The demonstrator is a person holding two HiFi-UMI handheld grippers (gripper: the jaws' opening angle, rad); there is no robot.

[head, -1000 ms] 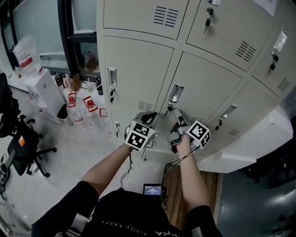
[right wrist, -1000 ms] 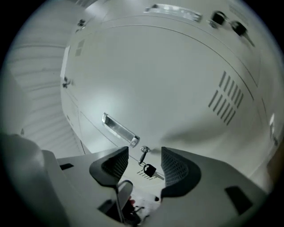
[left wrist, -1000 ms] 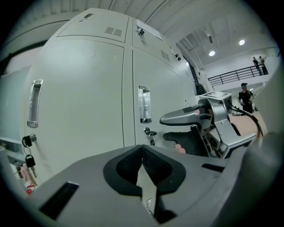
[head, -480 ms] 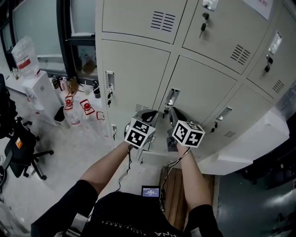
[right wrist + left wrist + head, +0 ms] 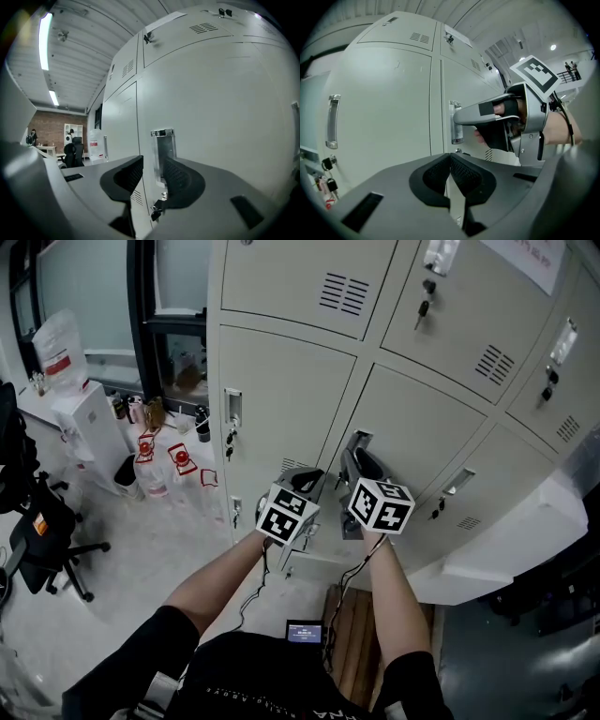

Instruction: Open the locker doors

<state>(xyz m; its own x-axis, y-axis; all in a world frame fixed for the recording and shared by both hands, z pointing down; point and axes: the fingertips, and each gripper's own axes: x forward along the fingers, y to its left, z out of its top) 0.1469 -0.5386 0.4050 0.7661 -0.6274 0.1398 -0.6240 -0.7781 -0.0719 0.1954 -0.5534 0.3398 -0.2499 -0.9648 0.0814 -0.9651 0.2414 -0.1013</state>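
Observation:
The beige lockers (image 5: 281, 381) fill the upper part of the head view. My right gripper (image 5: 354, 460) is at the chrome recessed handle (image 5: 357, 440) of the middle locker door (image 5: 422, 423). In the right gripper view that handle (image 5: 162, 150) stands between the jaws of the right gripper (image 5: 153, 176), which are opening with a gap on the left side. A key (image 5: 155, 208) hangs below it. My left gripper (image 5: 305, 482) hovers just left of it, shut on nothing (image 5: 450, 168). From the left gripper view, the right gripper (image 5: 487, 115) shows at the handle (image 5: 456, 123).
The left locker door has its own handle (image 5: 232, 407) with keys (image 5: 229, 437); the right door has a handle (image 5: 459, 481). Water bottles (image 5: 169, 465), a white cabinet (image 5: 89, 423) and an office chair (image 5: 42, 521) stand at left. A small screen (image 5: 305, 631) lies by a wooden pallet (image 5: 352, 634).
My right gripper has turned and shifted left, closer onto the middle door's handle. The left gripper has barely moved. The view has tilted slightly.

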